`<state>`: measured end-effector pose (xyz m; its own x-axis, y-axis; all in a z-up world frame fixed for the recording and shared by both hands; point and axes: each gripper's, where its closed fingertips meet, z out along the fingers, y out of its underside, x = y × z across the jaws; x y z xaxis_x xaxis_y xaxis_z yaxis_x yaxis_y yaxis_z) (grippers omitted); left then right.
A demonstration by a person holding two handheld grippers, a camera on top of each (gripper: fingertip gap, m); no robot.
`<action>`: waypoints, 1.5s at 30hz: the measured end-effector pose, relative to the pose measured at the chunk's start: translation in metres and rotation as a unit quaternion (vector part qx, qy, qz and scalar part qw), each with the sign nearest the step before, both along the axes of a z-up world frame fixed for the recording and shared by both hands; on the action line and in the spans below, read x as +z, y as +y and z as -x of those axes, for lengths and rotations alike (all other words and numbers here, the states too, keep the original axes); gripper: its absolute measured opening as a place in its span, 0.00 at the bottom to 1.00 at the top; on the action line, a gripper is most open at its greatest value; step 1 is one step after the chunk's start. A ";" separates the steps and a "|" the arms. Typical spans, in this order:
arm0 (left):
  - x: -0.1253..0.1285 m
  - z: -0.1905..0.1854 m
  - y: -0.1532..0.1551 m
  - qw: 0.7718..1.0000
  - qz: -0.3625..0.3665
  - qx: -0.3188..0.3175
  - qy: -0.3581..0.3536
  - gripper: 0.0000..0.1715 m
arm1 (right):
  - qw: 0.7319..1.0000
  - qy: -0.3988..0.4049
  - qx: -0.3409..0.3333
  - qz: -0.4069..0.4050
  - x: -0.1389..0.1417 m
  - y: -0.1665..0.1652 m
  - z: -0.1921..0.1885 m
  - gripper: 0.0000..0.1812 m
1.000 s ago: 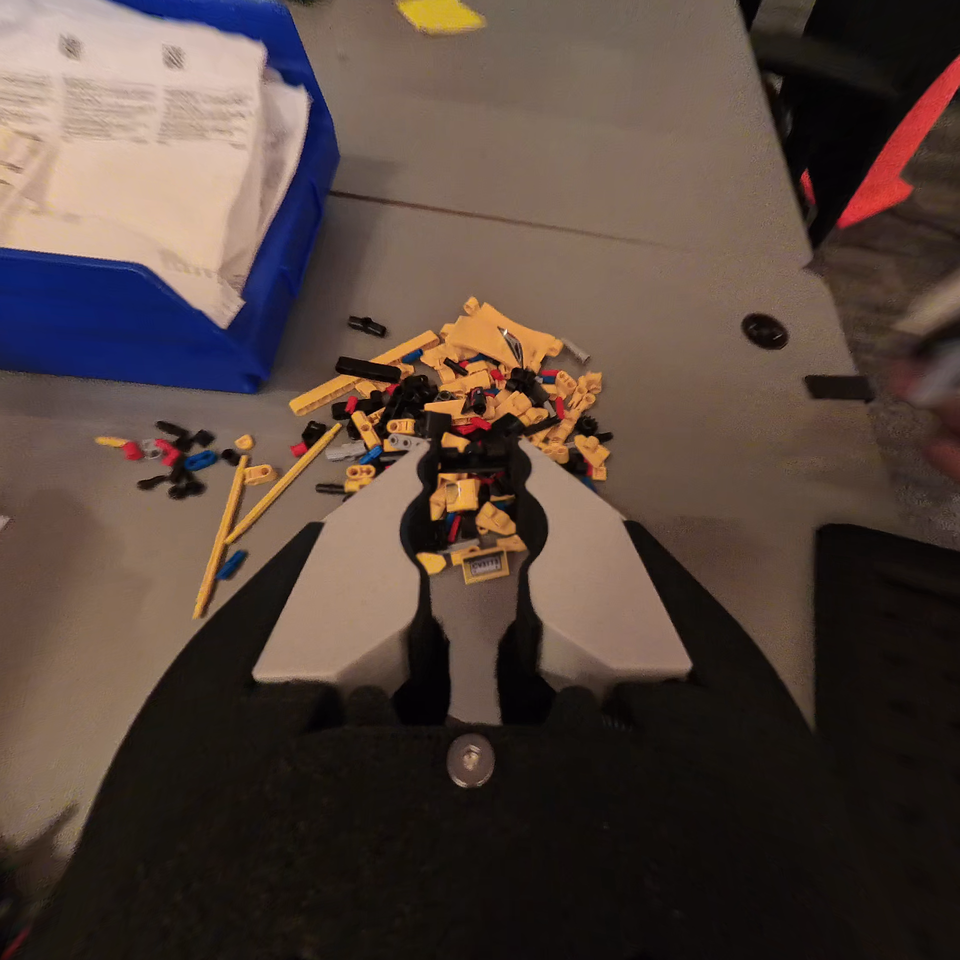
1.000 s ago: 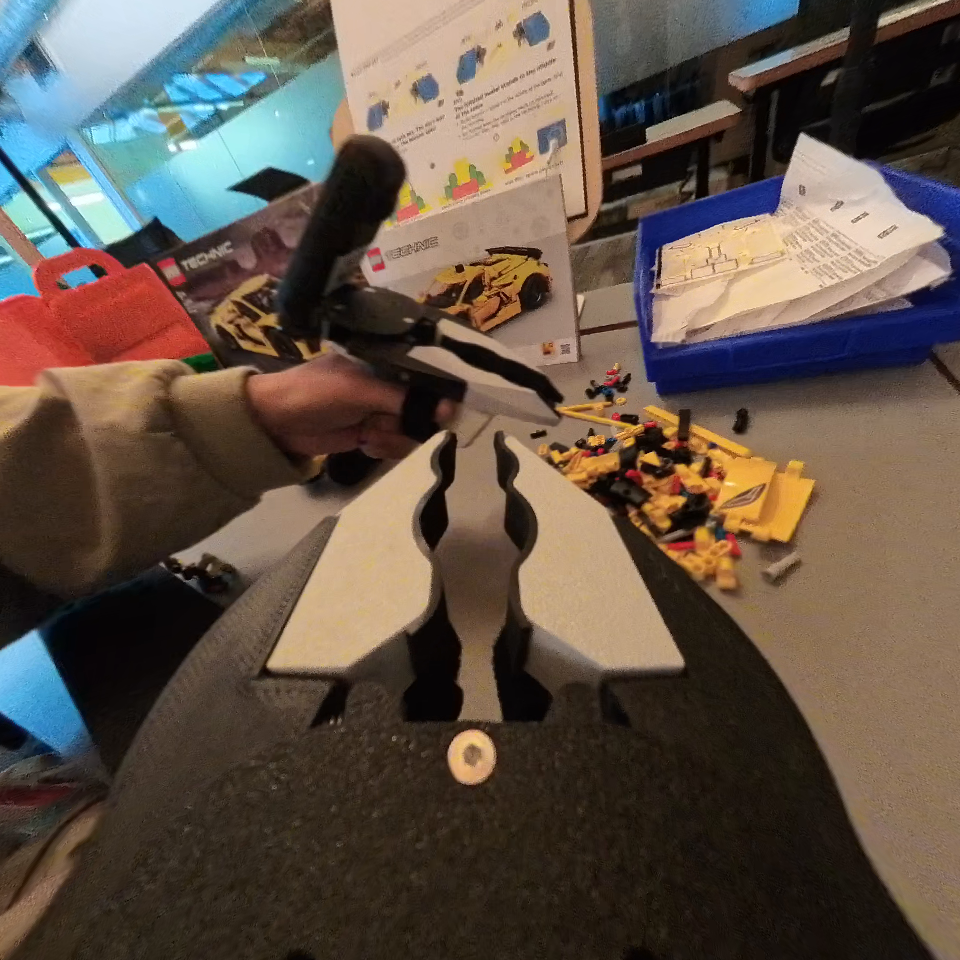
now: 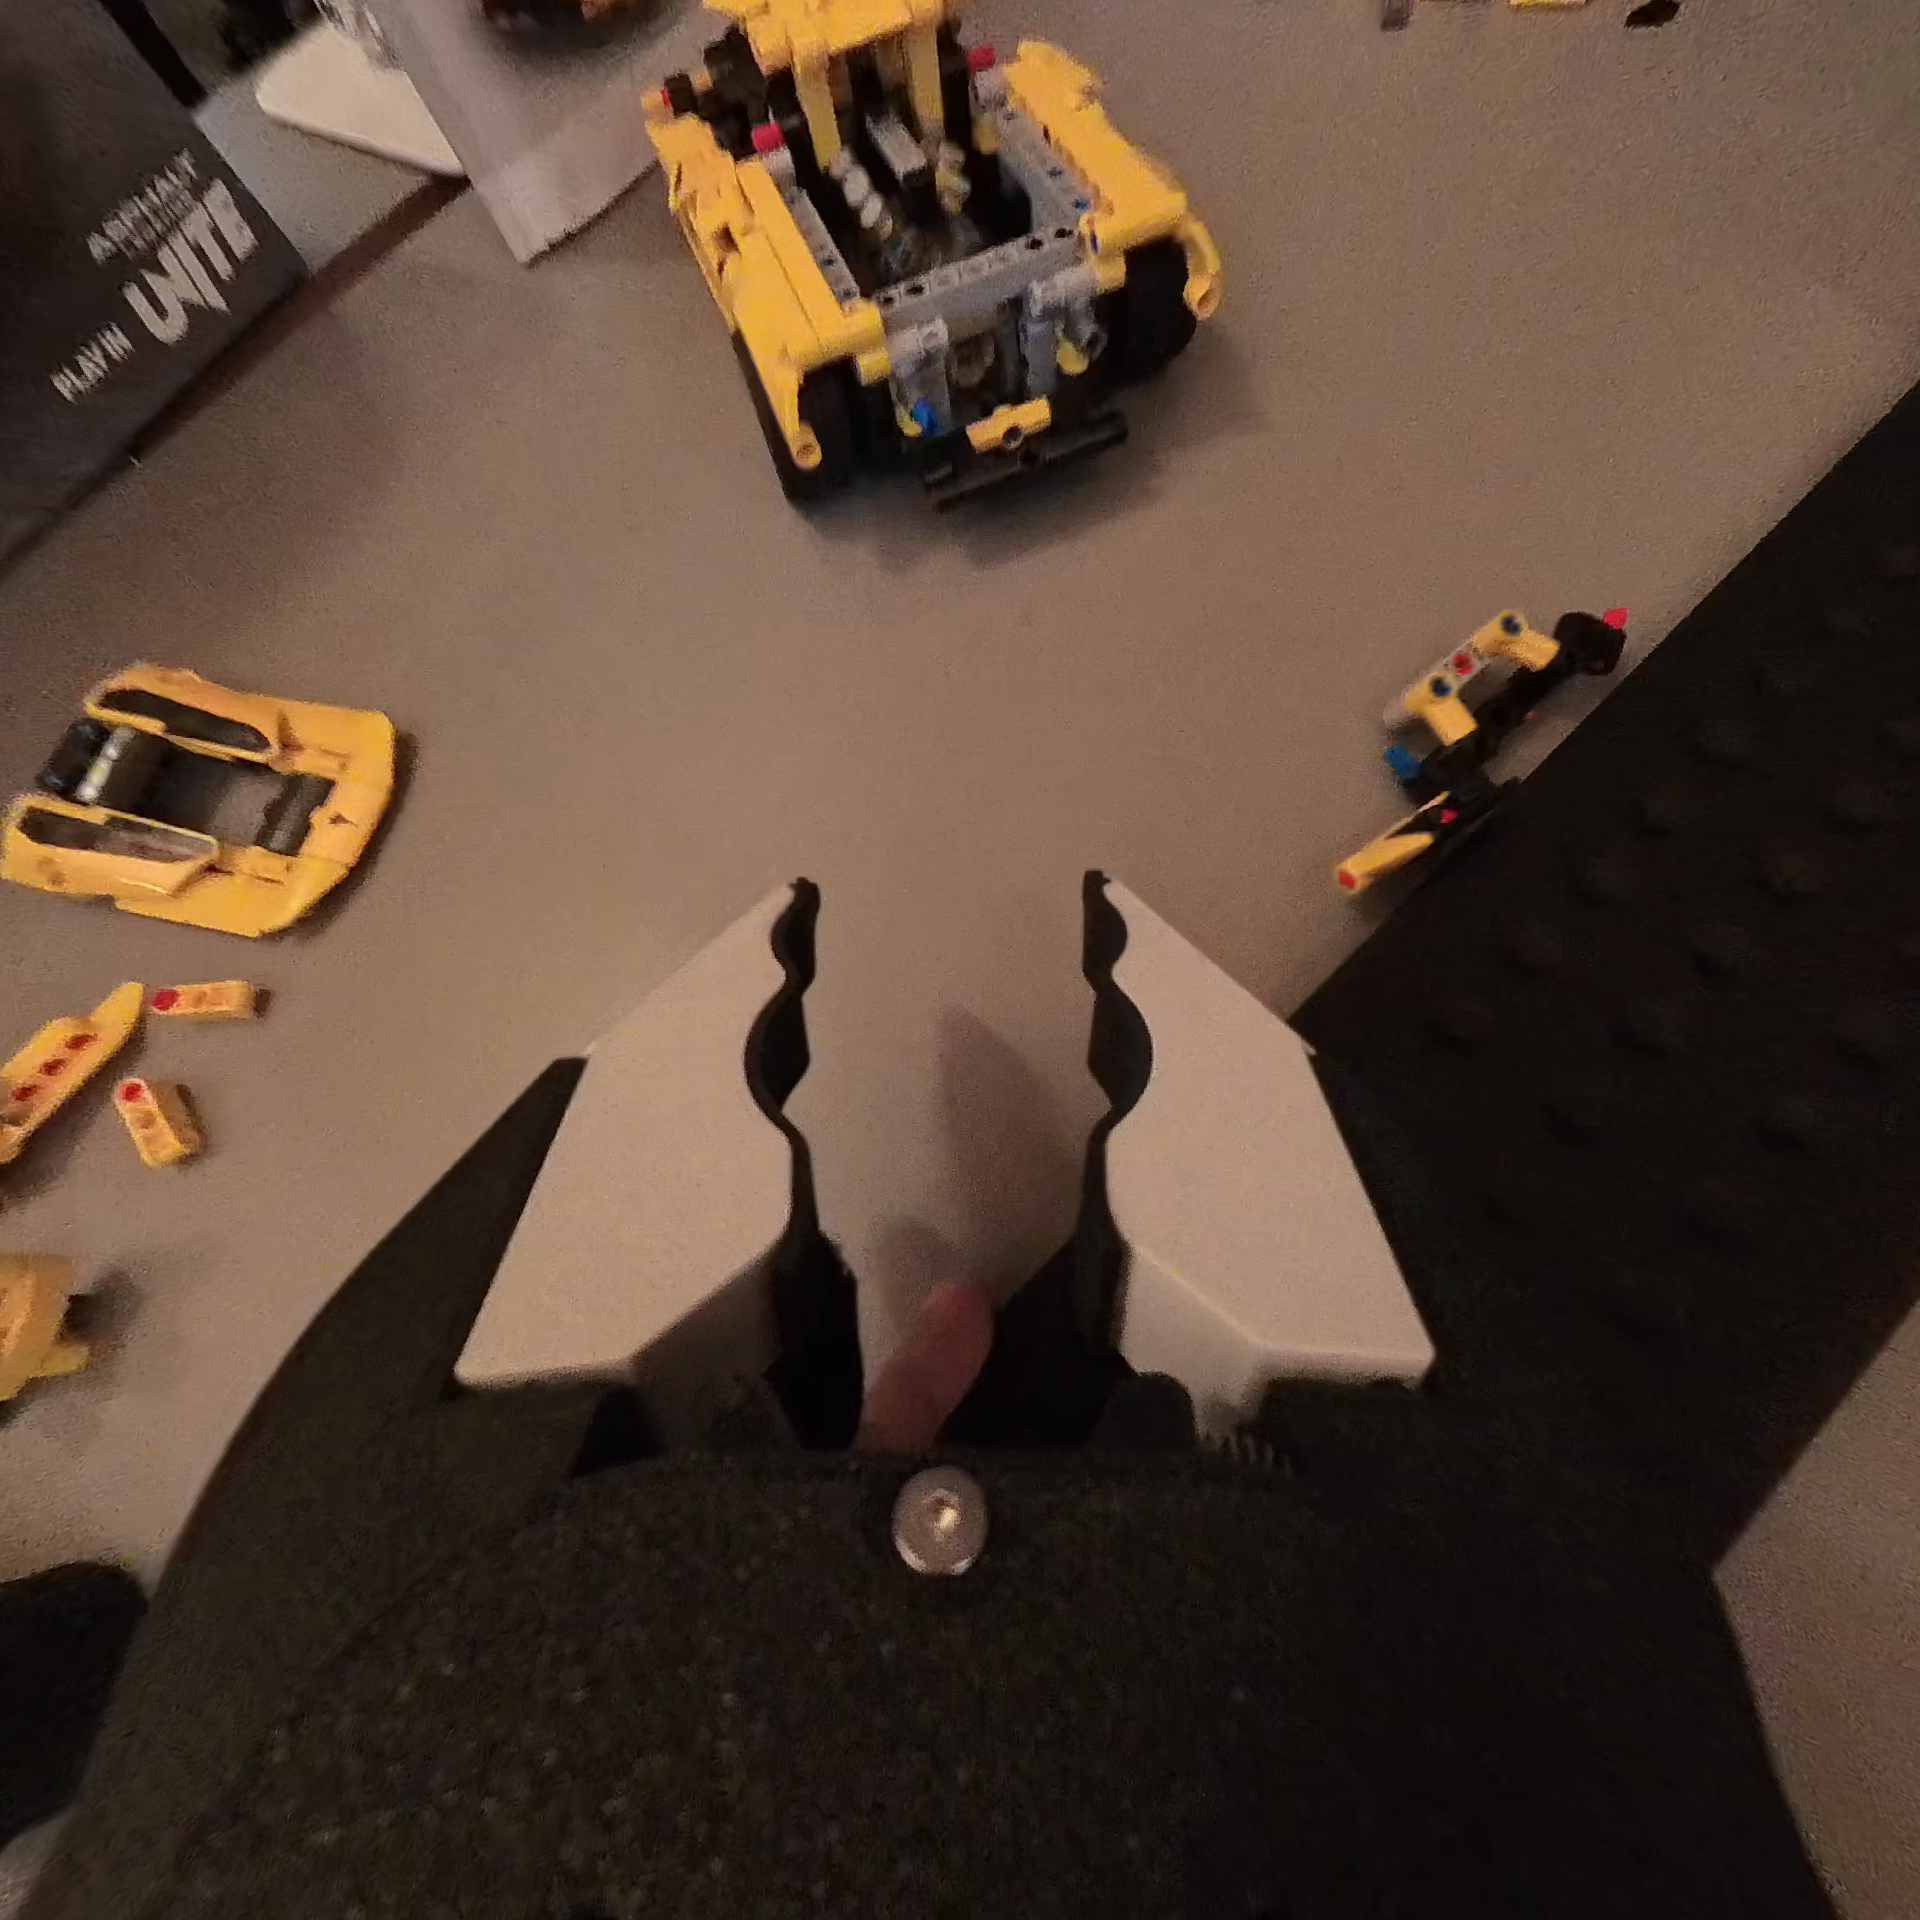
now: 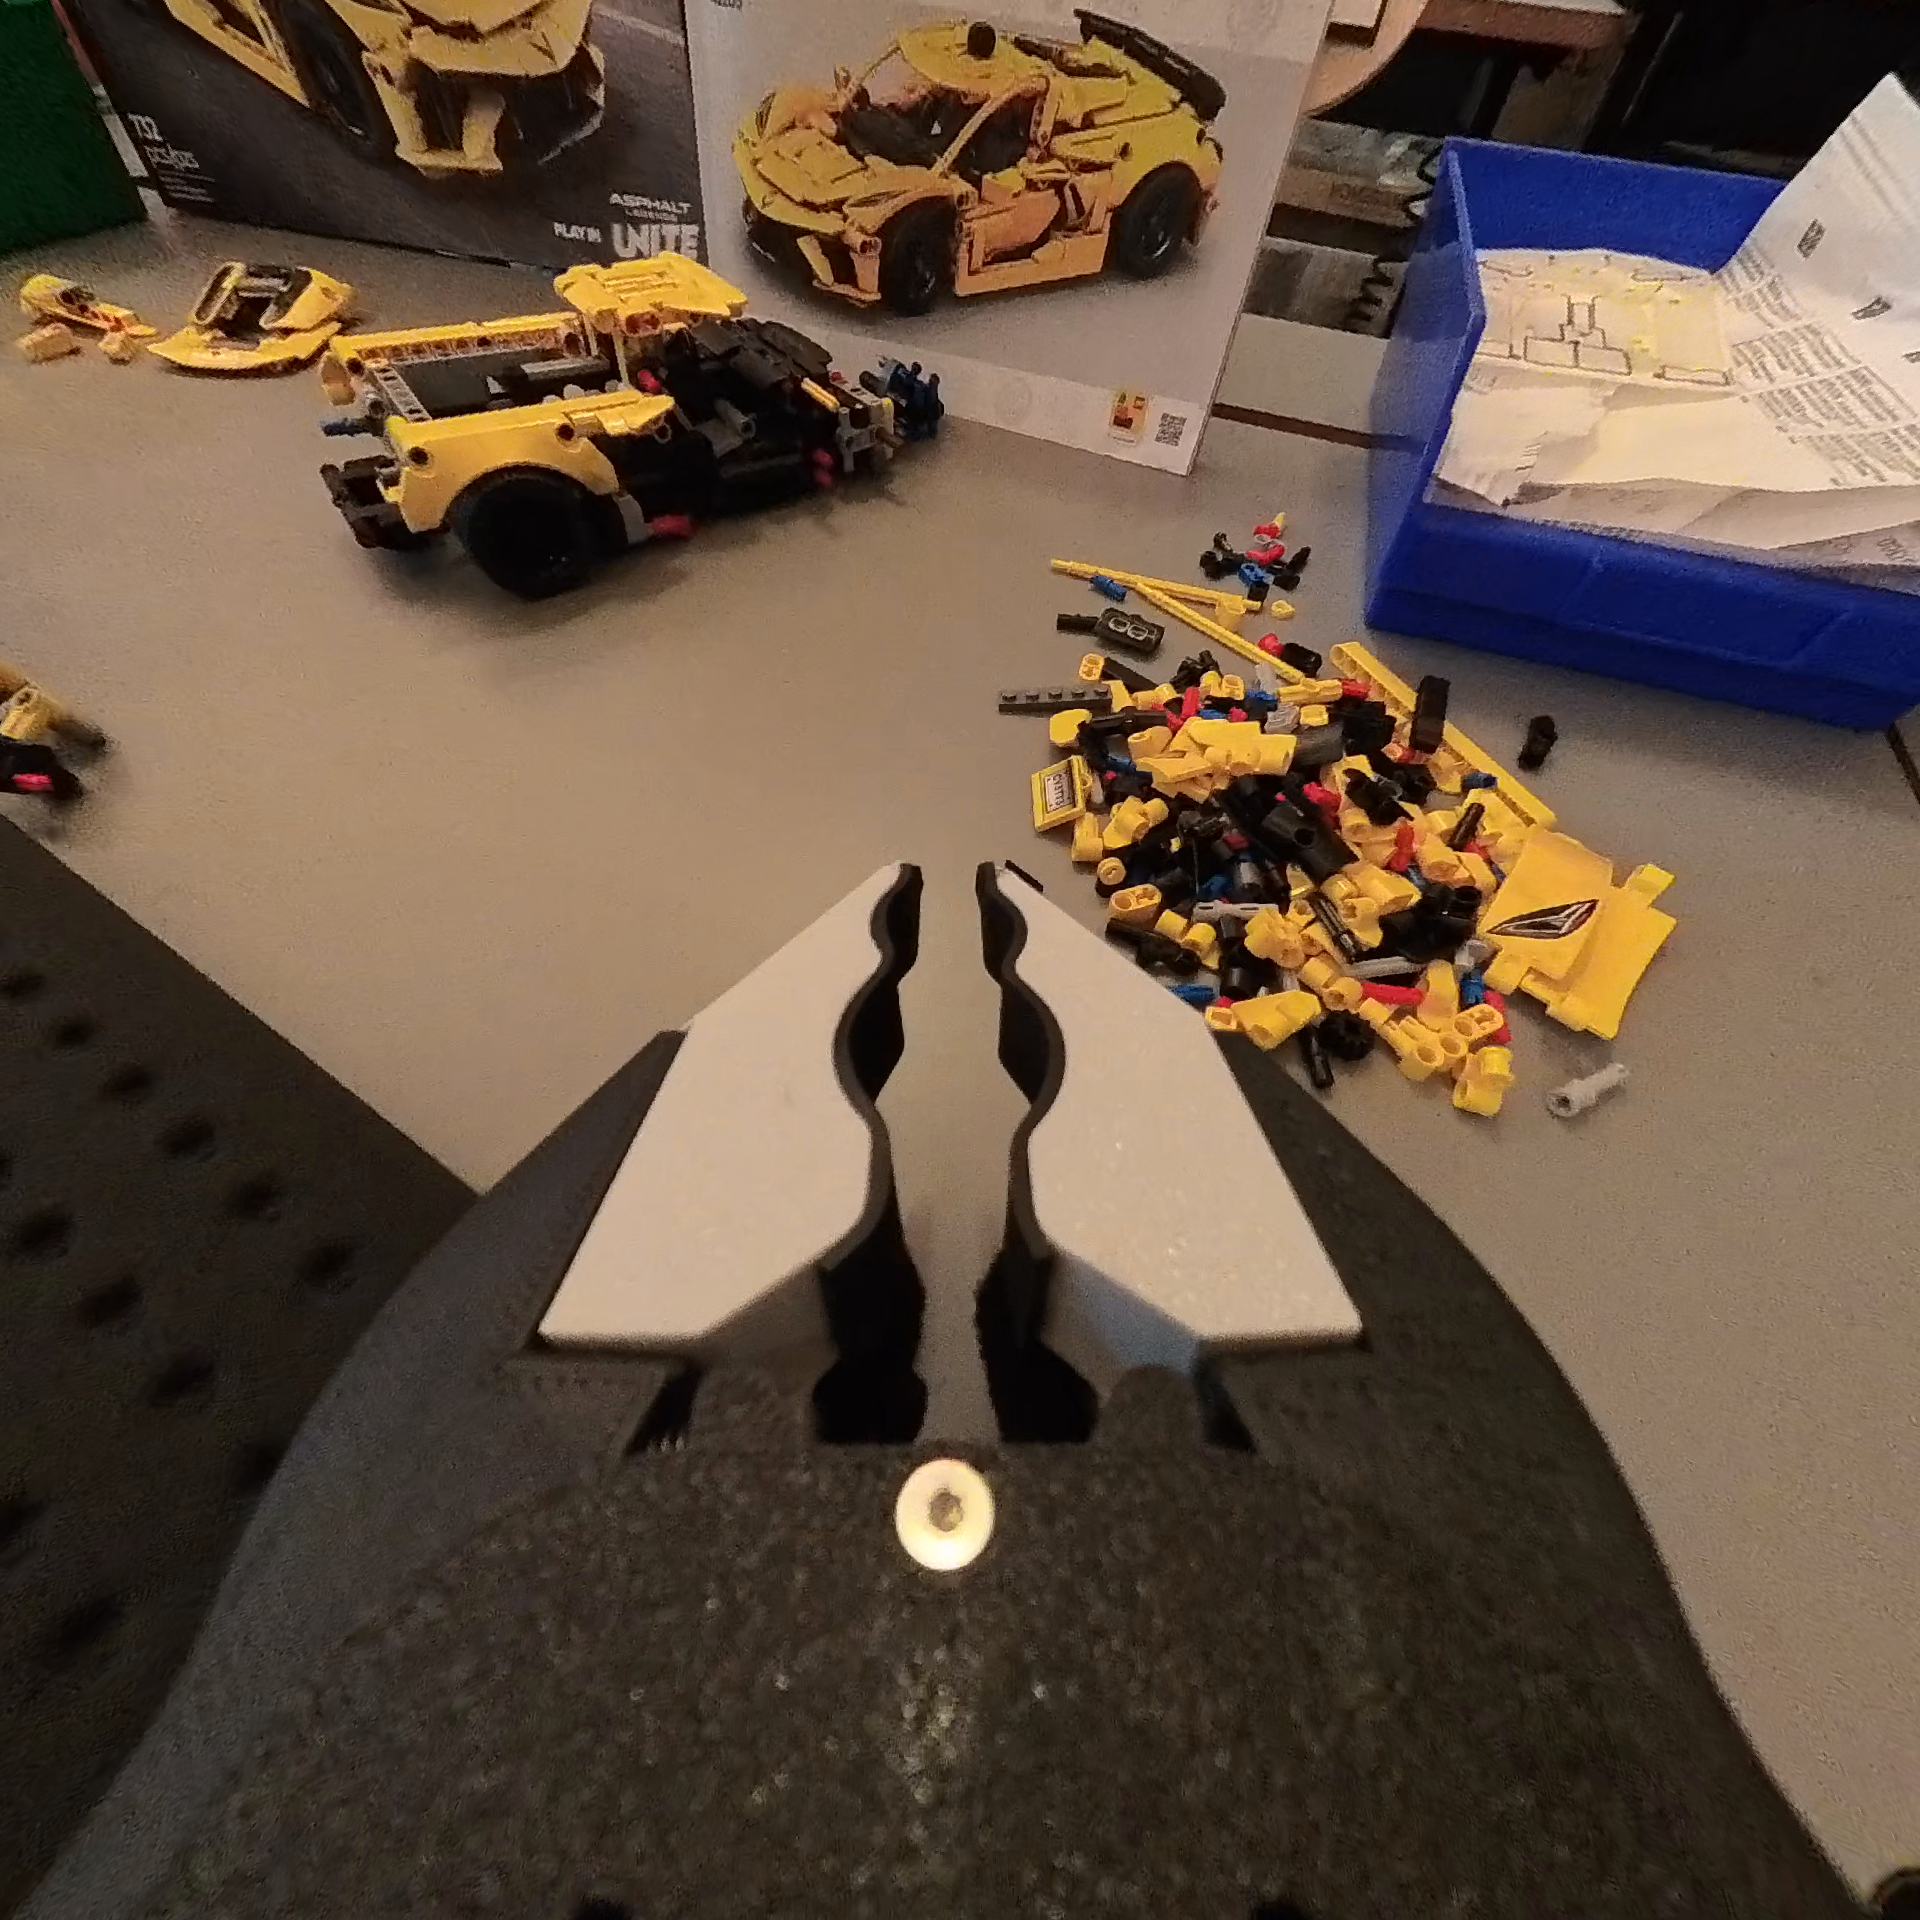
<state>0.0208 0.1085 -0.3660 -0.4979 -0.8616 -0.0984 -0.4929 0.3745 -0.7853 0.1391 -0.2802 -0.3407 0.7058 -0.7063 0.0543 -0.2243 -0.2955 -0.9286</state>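
Left wrist view shows the left gripper (image 3: 943, 883) spread wide and empty above the bare grey table (image 3: 623, 644), pointing toward the half-built yellow car (image 3: 935, 260), with a loose yellow body panel (image 3: 208, 800) off to its left and a small yellow-and-black subassembly (image 3: 1475, 727) to its right beside a black mat (image 3: 1662, 987). In the right wrist view the right gripper (image 4: 948, 878) hangs with its fingers nearly together, only a thin gap between the tips and nothing in it, just beside the pile of loose bricks (image 4: 1320, 862), with a blue bin (image 4: 1621, 592) of papers beyond.
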 end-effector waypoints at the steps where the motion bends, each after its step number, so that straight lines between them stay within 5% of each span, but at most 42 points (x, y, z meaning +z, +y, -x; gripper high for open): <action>1: -0.008 0.002 0.003 1.000 0.006 0.007 0.019 0.30 | 1.000 0.004 0.002 0.000 -0.001 0.000 -0.001 0.06; 6: -0.006 0.031 0.003 0.999 0.011 0.042 0.011 0.20 | 1.000 0.011 0.020 -0.011 -0.001 0.004 -0.003 0.05; 9: 0.009 0.044 0.009 0.994 -0.001 0.091 -0.054 0.11 | 0.999 0.011 0.037 -0.006 -0.004 0.012 -0.007 0.05; 19: 0.010 0.069 0.022 0.980 -0.034 0.181 -0.076 0.12 | 0.999 -0.023 0.021 0.039 0.013 0.027 0.011 0.05; 22: 0.008 0.062 0.027 0.978 -0.033 0.196 -0.070 0.13 | 0.995 -0.083 -0.033 0.053 0.015 0.027 0.019 0.05; 25: 0.004 0.048 0.029 0.976 -0.015 0.210 -0.054 0.12 | 0.963 -0.208 -0.093 0.147 0.026 0.020 0.020 0.02; 28: 0.010 0.032 0.005 0.983 0.009 0.174 -0.055 0.12 | 0.914 -0.300 -0.159 0.220 0.045 0.002 0.036 0.00; 31: 0.012 0.020 -0.055 0.994 0.092 0.057 -0.022 0.14 | 0.957 -0.187 -0.138 0.174 0.016 0.002 0.042 0.00; 34: 0.003 0.029 -0.101 0.988 0.131 -0.075 0.042 0.27 | 0.953 -0.196 -0.159 0.169 0.019 -0.012 0.043 0.00; 36: -0.011 0.036 -0.103 0.984 0.116 -0.104 0.080 0.32 | 0.954 -0.187 -0.184 0.146 0.026 -0.029 0.050 0.00; 40: -0.024 0.036 -0.109 0.983 0.076 -0.144 0.079 0.34 | 0.989 -0.021 -0.143 -0.012 0.002 -0.022 0.084 0.02; 42: -0.035 0.030 -0.111 0.984 0.030 -0.156 0.084 0.33 | 0.983 -0.025 -0.131 -0.123 0.008 -0.017 0.086 0.00; 45: -0.035 0.023 -0.114 0.984 -0.009 -0.171 0.055 0.15 | 0.965 -0.069 -0.180 -0.179 0.021 -0.031 0.074 0.00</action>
